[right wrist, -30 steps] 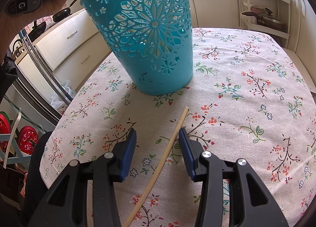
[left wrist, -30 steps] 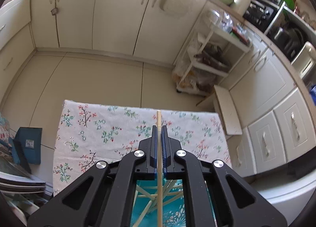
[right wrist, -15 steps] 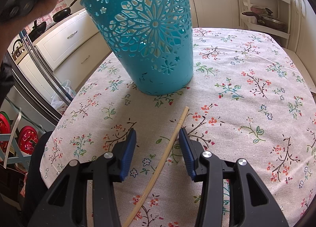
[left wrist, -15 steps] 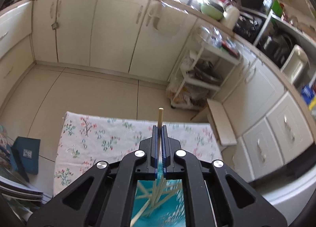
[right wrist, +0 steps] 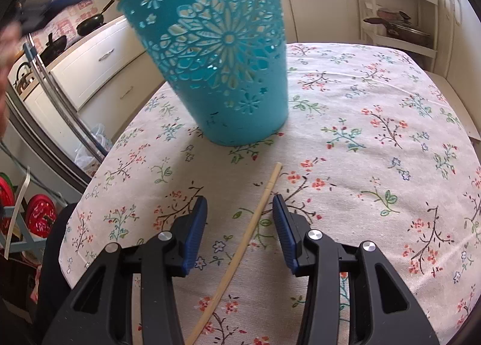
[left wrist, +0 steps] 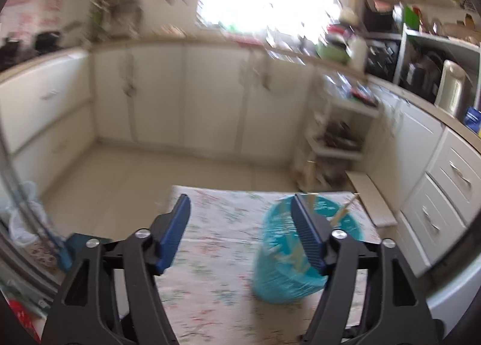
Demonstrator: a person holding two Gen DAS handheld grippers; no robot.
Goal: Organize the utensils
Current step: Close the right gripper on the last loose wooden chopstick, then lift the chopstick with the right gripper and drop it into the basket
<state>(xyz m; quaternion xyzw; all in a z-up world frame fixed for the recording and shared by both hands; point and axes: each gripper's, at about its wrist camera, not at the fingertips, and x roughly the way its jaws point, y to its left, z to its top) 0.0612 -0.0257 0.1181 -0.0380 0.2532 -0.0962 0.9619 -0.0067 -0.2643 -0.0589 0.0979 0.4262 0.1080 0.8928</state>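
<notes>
Now left gripper (left wrist: 240, 221) jaws opening wide, nothing between them, teal basket (left wrist: 288, 254) with chopsticks right of it; right gripper (right wrist: 239, 218) half-open, untouching, straddles chopstick (right wrist: 240, 251) flat on floral tablecloth (right wrist: 375, 164), long axis pointing toward basket.

The left camera looks from high up, angled down across the counter (left wrist: 210, 285) toward far cupboards, blurred. The right camera sits low and close, facing the basket (right wrist: 222, 53) just ahead. Both views share basket (left wrist: 288, 270) and cloth.

Teal floral-cutout basket (right wrist: 216, 53), floral tablecloth (right wrist: 375, 140), seemingly cream.
</notes>
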